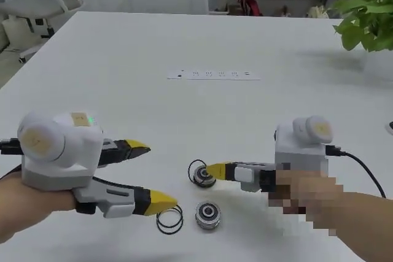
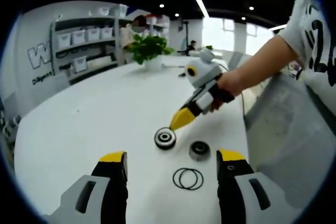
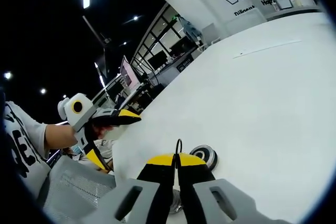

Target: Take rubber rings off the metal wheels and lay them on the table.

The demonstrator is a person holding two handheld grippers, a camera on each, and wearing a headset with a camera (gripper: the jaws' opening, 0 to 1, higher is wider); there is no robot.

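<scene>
Head view sits high at the near edge, looking down and far across the white desk (image 1: 245,41). Left gripper view is low on the left, facing right between the left tongs (image 2: 172,157). Right gripper view skims close from the right, facing left along the right tongs (image 3: 177,160). All three catch the metal wheel (image 1: 204,177) and its rubber ring (image 3: 179,146).

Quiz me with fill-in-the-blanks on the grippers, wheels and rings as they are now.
The left gripper has its jaws ____.
The right gripper is ____ on a rubber ring beside the farther wheel.
Metal wheels on the table number ____.
The loose rings lie nearest the ____ gripper.
Missing words: open; shut; two; left.
</scene>
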